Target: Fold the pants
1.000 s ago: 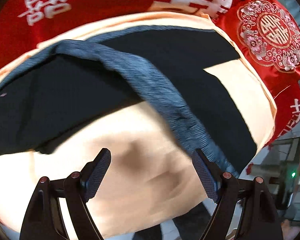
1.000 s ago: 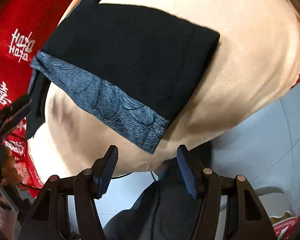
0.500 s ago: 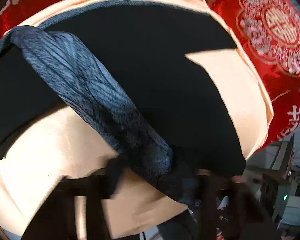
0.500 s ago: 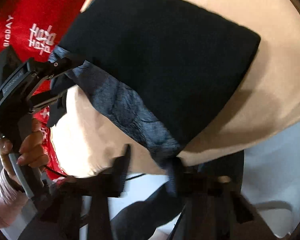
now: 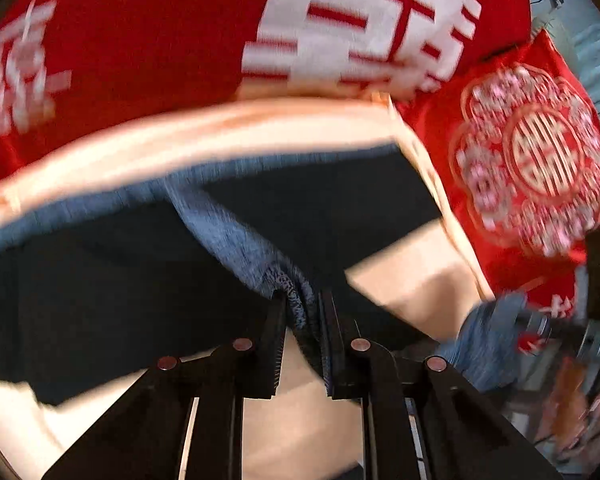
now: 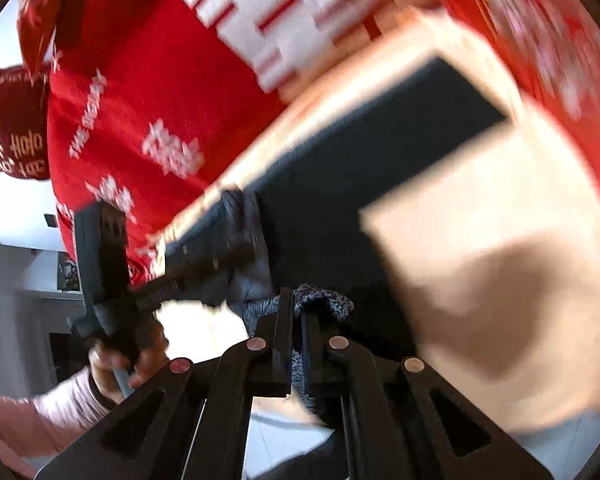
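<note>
The black pants (image 5: 100,300) lie on a beige cover (image 5: 412,292), and their blue-grey patterned band (image 5: 236,240) is lifted off it. My left gripper (image 5: 302,304) is closing, its pads pressing a bunched fold of that band. In the right wrist view my right gripper (image 6: 298,308) is shut on the other end of the band (image 6: 320,298), with the pants (image 6: 360,184) stretching away behind it. Each gripper shows in the other's view: the right one (image 5: 540,328) at the right edge, the left one (image 6: 108,272) at the left, held by a hand (image 6: 128,360). Both views are motion-blurred.
A red blanket with white characters (image 5: 140,40) lies behind the beige cover (image 6: 500,220). A red embroidered pillow (image 5: 532,168) sits at the far right. Pale floor (image 6: 284,432) shows below the cover's front edge.
Both grippers went from open above the band to closed on it. They have lifted its two ends and carried them toward the red blanket, folding the pants over.
</note>
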`<state>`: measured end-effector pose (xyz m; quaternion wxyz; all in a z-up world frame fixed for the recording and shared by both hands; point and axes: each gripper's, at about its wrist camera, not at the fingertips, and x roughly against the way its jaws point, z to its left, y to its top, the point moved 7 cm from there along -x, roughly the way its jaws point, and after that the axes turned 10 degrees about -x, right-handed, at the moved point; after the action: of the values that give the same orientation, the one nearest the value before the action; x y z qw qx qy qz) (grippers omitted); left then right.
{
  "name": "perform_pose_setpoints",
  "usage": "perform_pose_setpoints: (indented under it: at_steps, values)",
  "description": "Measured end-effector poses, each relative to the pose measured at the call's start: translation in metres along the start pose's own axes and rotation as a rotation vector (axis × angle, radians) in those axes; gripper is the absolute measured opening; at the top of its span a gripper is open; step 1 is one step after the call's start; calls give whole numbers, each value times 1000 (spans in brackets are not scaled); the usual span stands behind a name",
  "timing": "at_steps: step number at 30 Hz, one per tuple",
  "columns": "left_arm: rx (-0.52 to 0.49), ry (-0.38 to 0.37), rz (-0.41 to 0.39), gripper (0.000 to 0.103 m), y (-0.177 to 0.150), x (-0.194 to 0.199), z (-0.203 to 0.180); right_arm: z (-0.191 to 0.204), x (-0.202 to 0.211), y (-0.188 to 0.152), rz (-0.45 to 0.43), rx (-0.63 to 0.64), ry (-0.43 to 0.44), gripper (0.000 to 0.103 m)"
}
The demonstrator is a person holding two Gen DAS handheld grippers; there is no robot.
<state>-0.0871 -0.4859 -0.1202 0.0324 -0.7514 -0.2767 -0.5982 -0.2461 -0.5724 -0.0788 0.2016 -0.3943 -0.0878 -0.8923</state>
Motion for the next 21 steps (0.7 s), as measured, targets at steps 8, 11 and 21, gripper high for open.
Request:
perform_pose_setpoints:
  at_steps: [8,11,21]
  values:
    - [28,186,-21,71,39,-6,46,-10,-36,149,-23,70,-171,7]
    - [92,217,-8,74,28,-10,66,-24,-49,175,0,78,-238,7]
    - [106,367,111,74,5,-48,93,-41,-53,196,20,137,-343,61]
